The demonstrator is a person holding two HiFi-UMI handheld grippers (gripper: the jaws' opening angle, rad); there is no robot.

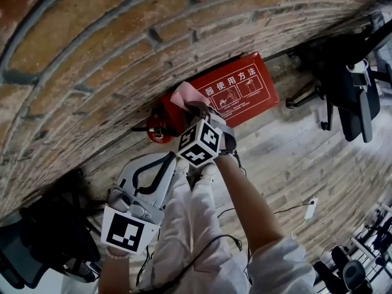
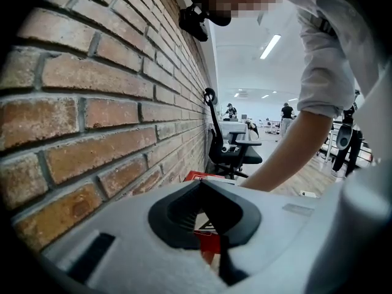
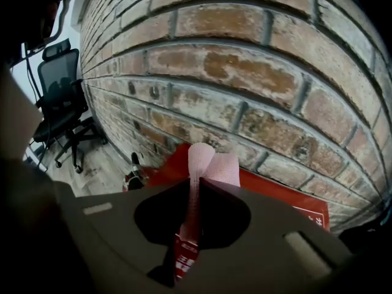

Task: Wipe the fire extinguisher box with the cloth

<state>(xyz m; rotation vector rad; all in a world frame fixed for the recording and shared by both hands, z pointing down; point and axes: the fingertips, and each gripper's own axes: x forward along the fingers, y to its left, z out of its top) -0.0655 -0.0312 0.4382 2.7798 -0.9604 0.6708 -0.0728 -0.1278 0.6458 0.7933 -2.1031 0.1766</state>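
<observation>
Wood-plank floor (image 1: 294,158), red fire extinguisher box (image 1: 245,90) against brick wall (image 1: 92,54), black office chair (image 1: 349,97) nearby

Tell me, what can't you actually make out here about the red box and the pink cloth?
- Head view: the right gripper and cloth cover one end of the box; whether cloth touches box can't be told.
- Right gripper view: that gripper's own body hides the box's lower part.
- Left gripper view: only a sliver of box shows past the left gripper's shut jaws; its print is too small to read.
</observation>
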